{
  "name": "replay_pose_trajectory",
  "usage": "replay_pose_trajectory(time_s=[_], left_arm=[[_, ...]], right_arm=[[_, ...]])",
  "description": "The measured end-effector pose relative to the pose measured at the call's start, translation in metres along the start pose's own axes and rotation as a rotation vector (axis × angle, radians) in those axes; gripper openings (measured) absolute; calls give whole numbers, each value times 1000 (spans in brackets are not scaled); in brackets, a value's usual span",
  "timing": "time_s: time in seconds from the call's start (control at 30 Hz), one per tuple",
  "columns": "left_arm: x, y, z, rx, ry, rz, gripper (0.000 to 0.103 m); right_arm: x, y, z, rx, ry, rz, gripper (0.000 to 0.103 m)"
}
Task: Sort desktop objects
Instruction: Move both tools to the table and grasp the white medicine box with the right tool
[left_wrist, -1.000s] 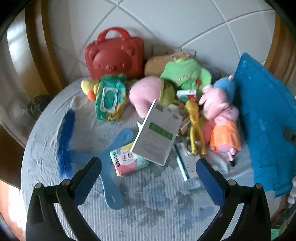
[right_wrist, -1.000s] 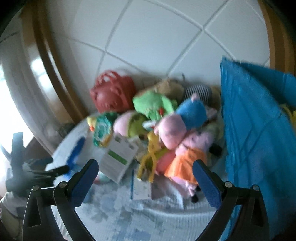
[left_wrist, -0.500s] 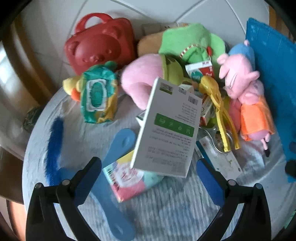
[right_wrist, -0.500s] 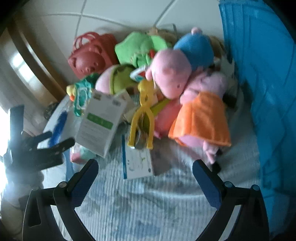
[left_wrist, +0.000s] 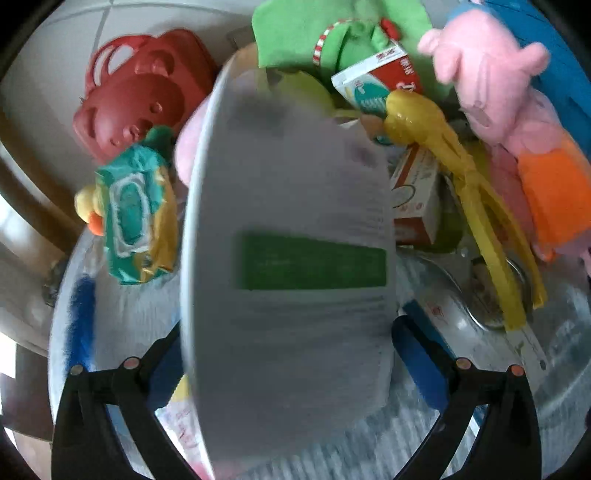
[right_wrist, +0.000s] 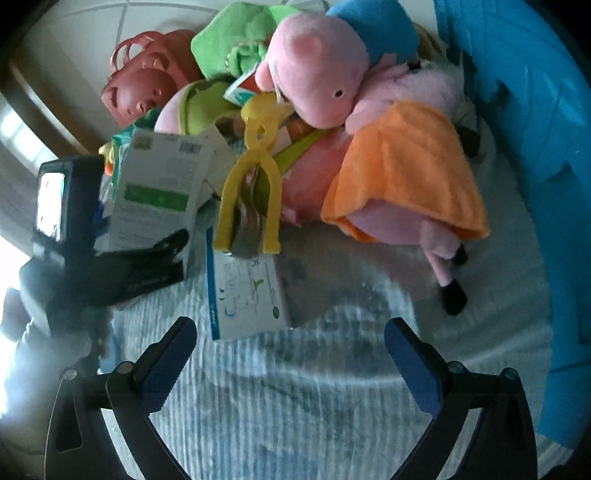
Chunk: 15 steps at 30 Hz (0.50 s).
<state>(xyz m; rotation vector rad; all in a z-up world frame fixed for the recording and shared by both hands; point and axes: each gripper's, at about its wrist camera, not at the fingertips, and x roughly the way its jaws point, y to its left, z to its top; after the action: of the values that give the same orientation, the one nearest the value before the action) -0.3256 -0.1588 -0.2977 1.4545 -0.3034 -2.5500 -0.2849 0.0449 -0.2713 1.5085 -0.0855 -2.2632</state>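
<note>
A blue ribbed plastic bin (right_wrist: 524, 122) fills the right edge of the right wrist view, its wall curved and glossy. Beside it, across the centre and upper right, lies a soft pink pig plush in an orange felt dress (right_wrist: 399, 173), with a second pink pig in blue (right_wrist: 325, 74) resting on top of it. A green fleece toy (right_wrist: 229, 40) and a hard red bear-shaped case (right_wrist: 144, 85) sit at the upper left, against the white tiled wall. All of this rests on a round table under a pale, wrinkled ribbed cloth (right_wrist: 295, 387).

The white cardboard box with a green band (left_wrist: 288, 258) takes up the middle of the left wrist view, blurred and very close. It stands between the fingers of the left gripper (left_wrist: 288, 354), whose blue pads are spread at either side of it; whether they press on the box I cannot tell. In the right wrist view that same box sits at centre left.

Smooth yellow plastic tongs (right_wrist: 255, 173) lie at centre over a flat white printed packet (right_wrist: 247, 291). A crinkly green wipes pack (left_wrist: 136, 214) lies at the left of the left wrist view.

The right gripper (right_wrist: 291, 339) hangs spread wide above bare cloth at the bottom, holding nothing.
</note>
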Motion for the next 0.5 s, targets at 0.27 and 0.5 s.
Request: replay_pose_trajectory(time_s=[0.27, 0.5], left_arm=[[-14, 48, 1, -155, 7, -142, 88], [-39, 77, -13, -182, -4, -178, 88]], right_arm=[[37, 28, 2, -66, 25, -31, 103], [78, 63, 3, -173, 8, -150, 103]])
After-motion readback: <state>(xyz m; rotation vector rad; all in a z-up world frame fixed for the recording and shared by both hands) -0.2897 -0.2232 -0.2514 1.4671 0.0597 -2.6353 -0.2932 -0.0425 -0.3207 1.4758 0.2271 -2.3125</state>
